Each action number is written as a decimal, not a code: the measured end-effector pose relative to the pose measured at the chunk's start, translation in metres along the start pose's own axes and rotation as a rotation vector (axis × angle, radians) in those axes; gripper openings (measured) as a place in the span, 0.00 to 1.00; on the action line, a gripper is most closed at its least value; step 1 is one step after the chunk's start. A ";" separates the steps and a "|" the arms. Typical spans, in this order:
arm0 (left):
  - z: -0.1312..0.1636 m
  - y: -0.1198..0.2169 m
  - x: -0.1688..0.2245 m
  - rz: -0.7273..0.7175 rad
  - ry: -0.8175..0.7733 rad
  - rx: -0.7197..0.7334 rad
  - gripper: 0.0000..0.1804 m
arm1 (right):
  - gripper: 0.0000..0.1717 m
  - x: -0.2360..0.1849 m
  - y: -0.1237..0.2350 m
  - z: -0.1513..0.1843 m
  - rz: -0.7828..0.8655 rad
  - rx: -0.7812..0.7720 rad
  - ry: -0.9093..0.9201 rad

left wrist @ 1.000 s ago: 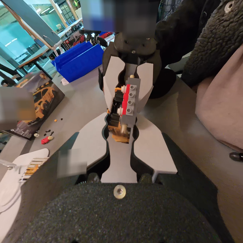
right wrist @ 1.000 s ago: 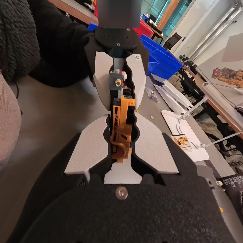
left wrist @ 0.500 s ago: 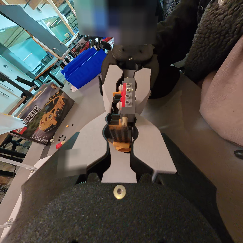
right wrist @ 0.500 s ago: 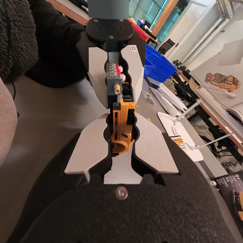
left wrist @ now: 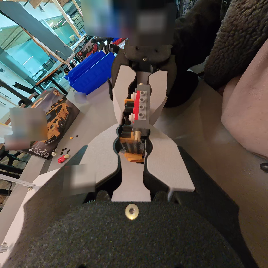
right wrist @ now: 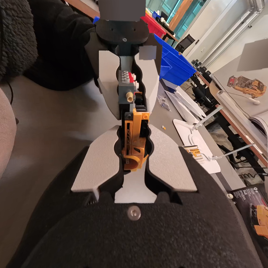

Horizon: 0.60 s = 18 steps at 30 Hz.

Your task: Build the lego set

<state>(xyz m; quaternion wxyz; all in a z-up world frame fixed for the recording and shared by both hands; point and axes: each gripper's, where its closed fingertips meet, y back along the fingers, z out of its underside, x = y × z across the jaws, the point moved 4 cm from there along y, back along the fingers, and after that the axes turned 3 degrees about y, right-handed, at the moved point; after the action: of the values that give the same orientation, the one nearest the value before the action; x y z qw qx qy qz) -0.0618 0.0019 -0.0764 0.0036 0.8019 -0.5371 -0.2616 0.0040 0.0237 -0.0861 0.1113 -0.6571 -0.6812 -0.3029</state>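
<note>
The half-built brick model (left wrist: 134, 130), orange, grey and red, hangs above the grey worktop (left wrist: 195, 130), clamped from opposite ends by the left gripper (left wrist: 134, 139) and right gripper (right wrist: 134, 139), both jaws narrow on it. Any twisting or pulling apart could split its joints and scatter bricks.

The brick model (left wrist: 134, 130) is the landmark: the left gripper (left wrist: 133, 142) clamps its near end, the right gripper (left wrist: 137, 101) its far end; the box (left wrist: 58, 116) lies left, the bin (left wrist: 89, 75) behind-left
</note>
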 end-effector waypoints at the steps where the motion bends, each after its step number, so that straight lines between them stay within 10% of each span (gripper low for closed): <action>1: 0.002 -0.001 0.000 0.002 0.002 -0.001 0.17 | 0.18 0.000 0.000 0.001 -0.002 -0.018 0.005; 18: 0.036 -0.020 0.015 0.159 0.232 -0.213 0.17 | 0.17 -0.001 0.001 0.020 -0.496 -0.801 -0.064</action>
<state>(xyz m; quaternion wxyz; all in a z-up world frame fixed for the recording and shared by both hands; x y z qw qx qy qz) -0.0554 0.0071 -0.1195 0.1711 0.7768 -0.5641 -0.2216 0.0105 0.0342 -0.1022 -0.2475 -0.4747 -0.6504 -0.5389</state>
